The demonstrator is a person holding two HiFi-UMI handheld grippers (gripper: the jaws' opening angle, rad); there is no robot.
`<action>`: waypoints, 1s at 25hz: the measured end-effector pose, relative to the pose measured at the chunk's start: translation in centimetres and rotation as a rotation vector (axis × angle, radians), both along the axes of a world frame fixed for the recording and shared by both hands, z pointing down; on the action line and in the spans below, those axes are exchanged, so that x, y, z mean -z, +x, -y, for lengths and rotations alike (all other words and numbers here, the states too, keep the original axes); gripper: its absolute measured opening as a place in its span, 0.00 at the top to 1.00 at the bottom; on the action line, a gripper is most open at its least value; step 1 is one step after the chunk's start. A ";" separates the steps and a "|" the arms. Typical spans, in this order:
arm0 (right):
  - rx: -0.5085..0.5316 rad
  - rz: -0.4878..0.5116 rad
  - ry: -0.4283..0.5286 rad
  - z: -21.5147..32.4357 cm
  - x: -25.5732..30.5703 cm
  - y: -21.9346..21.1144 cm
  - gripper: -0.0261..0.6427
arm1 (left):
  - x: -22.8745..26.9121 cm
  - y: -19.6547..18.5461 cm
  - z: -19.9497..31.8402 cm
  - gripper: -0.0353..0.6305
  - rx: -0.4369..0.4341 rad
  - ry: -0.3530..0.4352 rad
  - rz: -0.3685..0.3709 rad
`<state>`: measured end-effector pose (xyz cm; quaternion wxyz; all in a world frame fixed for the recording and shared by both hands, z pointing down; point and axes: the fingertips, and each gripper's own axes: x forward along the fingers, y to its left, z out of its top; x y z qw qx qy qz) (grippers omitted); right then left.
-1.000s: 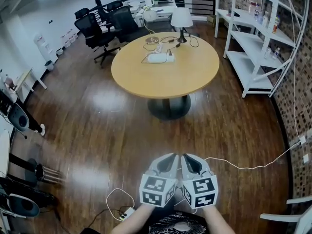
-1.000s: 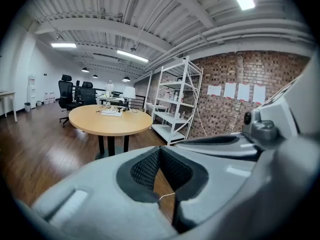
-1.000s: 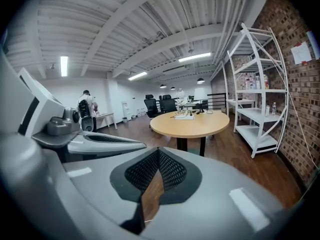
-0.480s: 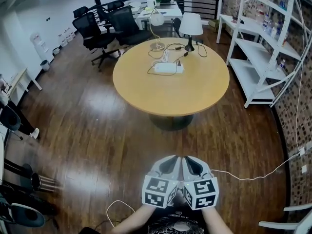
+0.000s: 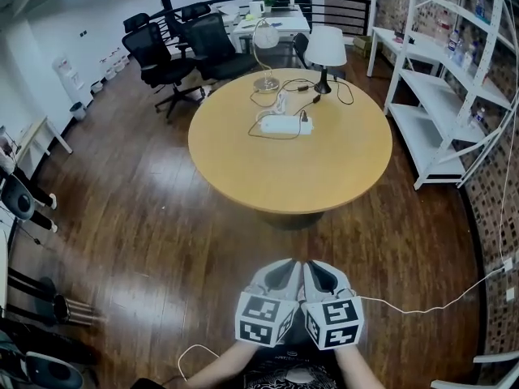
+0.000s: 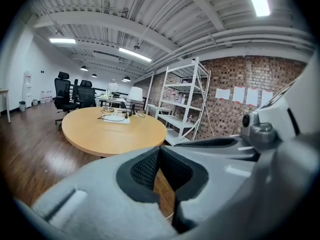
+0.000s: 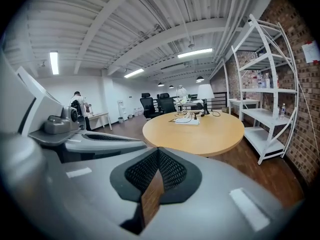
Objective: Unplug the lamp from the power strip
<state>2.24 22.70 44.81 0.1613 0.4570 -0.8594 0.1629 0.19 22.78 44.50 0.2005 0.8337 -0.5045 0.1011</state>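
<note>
A white power strip [image 5: 285, 124] lies on the far half of a round wooden table [image 5: 300, 173], with black and white cords plugged in around it. Behind it stands a lamp with a white shade [image 5: 326, 47]; a second, gooseneck lamp [image 5: 264, 37] stands to its left. My left gripper [image 5: 280, 266] and right gripper [image 5: 318, 266] are held side by side low in the head view, well short of the table, over the wooden floor. Both are shut with nothing between their jaws. The gripper views show the strip [image 6: 116, 118] [image 7: 187, 121] far ahead.
White metal shelving [image 5: 430, 79] stands right of the table. Black office chairs [image 5: 162, 47] and a desk [image 5: 272, 14] are behind it. A thin white cable [image 5: 422, 302] crosses the floor at right. A person [image 7: 77, 104] stands far off at the left wall.
The head view has come nearer the table, which now sits larger and lower in the picture. The two grippers stay together and shut.
</note>
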 end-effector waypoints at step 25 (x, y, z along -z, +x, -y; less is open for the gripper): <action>0.098 0.063 -0.014 26.2 0.6 1.8 0.96 | 0.6 0.3 26.3 0.94 0.102 -0.026 0.129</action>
